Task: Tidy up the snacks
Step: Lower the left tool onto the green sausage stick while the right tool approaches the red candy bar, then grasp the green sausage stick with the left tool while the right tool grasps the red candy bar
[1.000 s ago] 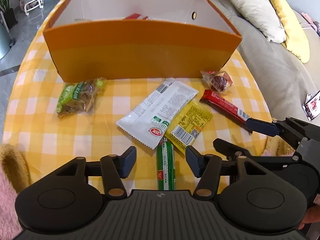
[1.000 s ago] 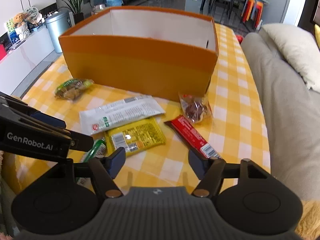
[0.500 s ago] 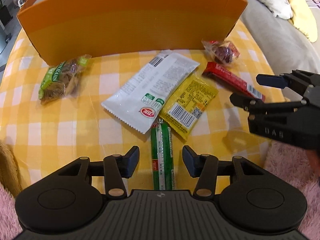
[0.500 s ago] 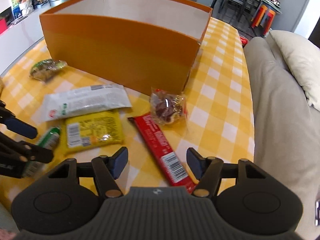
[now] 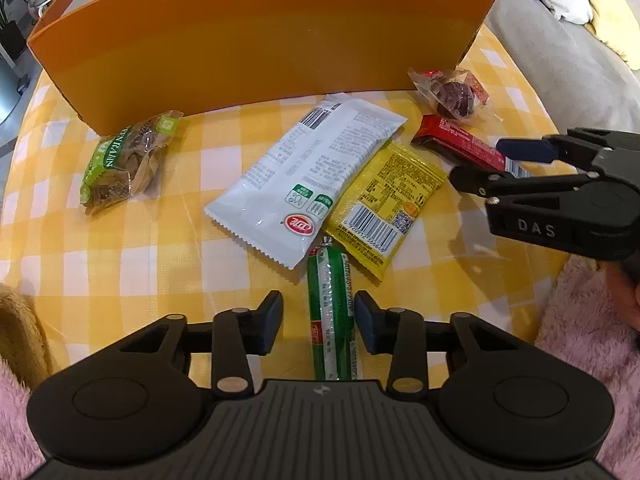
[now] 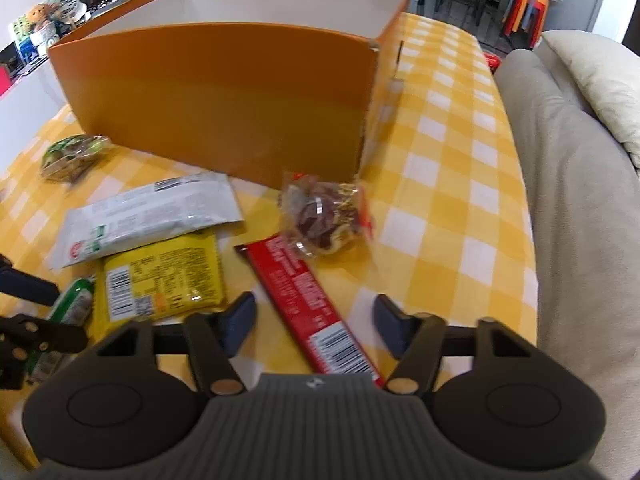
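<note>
Left gripper (image 5: 319, 322) jaws are narrowing around the green plastic-wrapped sausage stick (image 5: 331, 312), not yet clamping; right gripper (image 6: 314, 322) jaws are closing, still apart, over the long red foil-wrapped bar (image 6: 310, 306).

Daylight fills both views, bright and even. In the left wrist view the picture is sharp; glare streaks the white snack packet (image 5: 304, 184) and the green sausage stick (image 5: 331, 312), and the right gripper (image 5: 476, 164) casts a soft dark shadow on the yellow checked tablecloth (image 5: 120, 248). The right wrist view is softer, with motion blur smearing the print on the red bar (image 6: 308, 304) and the clear-wrapped cake (image 6: 324, 216). Fisheye distortion bows the orange box (image 6: 224, 96) and darkens the corners.
</note>
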Available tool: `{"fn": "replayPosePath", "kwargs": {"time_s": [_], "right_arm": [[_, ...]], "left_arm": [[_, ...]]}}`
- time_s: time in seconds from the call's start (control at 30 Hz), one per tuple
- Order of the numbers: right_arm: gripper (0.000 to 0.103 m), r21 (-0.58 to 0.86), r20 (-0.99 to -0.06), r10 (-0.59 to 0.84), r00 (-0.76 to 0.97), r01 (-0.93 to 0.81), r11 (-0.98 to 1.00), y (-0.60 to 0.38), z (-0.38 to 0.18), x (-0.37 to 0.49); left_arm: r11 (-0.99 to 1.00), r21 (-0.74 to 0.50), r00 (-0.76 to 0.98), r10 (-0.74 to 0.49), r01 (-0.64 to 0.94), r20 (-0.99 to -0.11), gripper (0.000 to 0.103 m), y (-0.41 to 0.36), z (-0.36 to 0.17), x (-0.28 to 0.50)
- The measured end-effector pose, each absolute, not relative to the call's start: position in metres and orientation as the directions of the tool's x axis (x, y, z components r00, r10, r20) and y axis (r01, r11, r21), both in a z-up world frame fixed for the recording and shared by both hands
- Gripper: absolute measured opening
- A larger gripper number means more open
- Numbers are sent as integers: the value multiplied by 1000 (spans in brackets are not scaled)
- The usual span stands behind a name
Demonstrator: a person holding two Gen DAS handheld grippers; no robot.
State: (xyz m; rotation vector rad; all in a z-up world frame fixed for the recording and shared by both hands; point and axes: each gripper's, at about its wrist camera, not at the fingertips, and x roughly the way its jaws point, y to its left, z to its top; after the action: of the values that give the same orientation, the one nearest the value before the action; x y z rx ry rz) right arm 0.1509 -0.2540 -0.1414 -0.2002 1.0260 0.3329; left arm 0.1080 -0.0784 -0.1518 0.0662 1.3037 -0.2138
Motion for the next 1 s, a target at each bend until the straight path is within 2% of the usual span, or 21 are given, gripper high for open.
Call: {"fn": "replayPosePath", "kwargs": {"time_s": [0.17,0.3,0.47,0.63,0.67,0.73,0.8,1.0], "right_arm": [[47,14,-895,177,409,-372,928,-242,-136,139],[47,16,-915,165,369,-376,927,-227,-133,127],[47,7,-904,146,402,-327,945,-221,-134,129],[46,8,-892,141,430,-296,955,-221,-135,133],[43,8,-890,139,434,-291,957,-221,-135,133],[34,0,-887,130,443,-281,960,-221,-135,133],[21,-17,-884,115,452,-278,961,-220,-135,132],[21,2,-891,126,436,-275,962,-216,-133,127]], "left_arm": [[981,-65,248,-110,183,-962,42,-75,-152,109],[981,-65,251,-111,185,-962,42,-75,-152,108],[981,-62,258,-110,186,-960,41,-75,-152,107],[979,-52,267,-105,196,-958,30,-75,-151,104],[979,-46,270,-100,200,-958,26,-75,-151,104],[978,-42,271,-98,204,-958,25,-76,-151,105],[978,-46,272,-101,202,-957,25,-76,-151,105],[979,-63,274,-116,194,-955,24,-73,-149,104]]}}
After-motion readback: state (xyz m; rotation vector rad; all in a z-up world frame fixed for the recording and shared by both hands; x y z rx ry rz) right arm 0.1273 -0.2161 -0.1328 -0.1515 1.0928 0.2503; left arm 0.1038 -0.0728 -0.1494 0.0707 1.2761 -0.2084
